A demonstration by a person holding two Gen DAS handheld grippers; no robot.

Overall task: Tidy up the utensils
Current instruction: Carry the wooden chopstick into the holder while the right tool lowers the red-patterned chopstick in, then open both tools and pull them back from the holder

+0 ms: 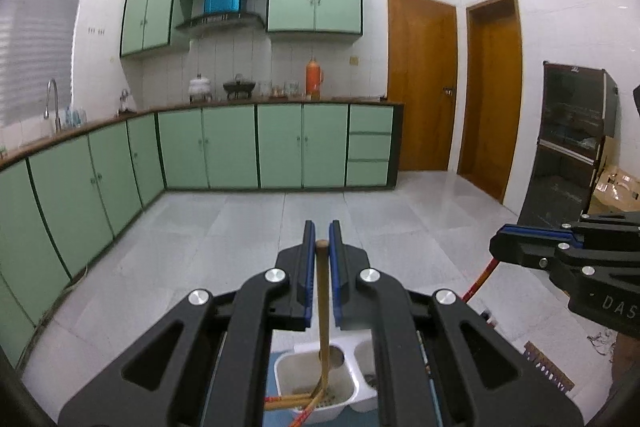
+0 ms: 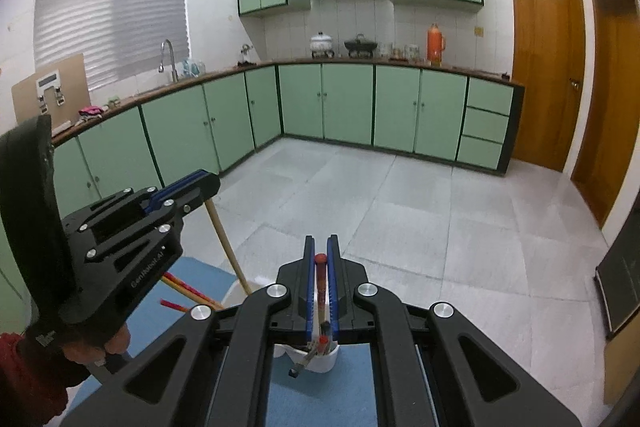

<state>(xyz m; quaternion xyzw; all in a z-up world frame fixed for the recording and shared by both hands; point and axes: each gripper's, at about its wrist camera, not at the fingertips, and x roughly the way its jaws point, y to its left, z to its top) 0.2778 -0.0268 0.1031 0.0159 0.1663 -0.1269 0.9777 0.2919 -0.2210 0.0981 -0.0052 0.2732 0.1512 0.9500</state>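
Observation:
My left gripper (image 1: pixel 322 241) is shut on a wooden-handled utensil (image 1: pixel 323 291) that stands upright, its lower end inside the left compartment of a white utensil holder (image 1: pixel 316 387). Red chopsticks (image 1: pixel 280 403) lie in that compartment too. My right gripper (image 2: pixel 321 255) is shut on a red-handled utensil (image 2: pixel 320 279) above the white holder (image 2: pixel 320 359), which holds another red-tipped utensil. The left gripper also shows in the right wrist view (image 2: pixel 196 187), and the right gripper in the left wrist view (image 1: pixel 520 243).
The holder stands on a blue mat (image 2: pixel 320 399). Red chopsticks (image 2: pixel 180 283) stick out at the left. Beyond lies grey tiled floor (image 1: pixel 240 227), green kitchen cabinets (image 1: pixel 256 147), two wooden doors (image 1: pixel 420 83) and a dark cabinet (image 1: pixel 568 147) at right.

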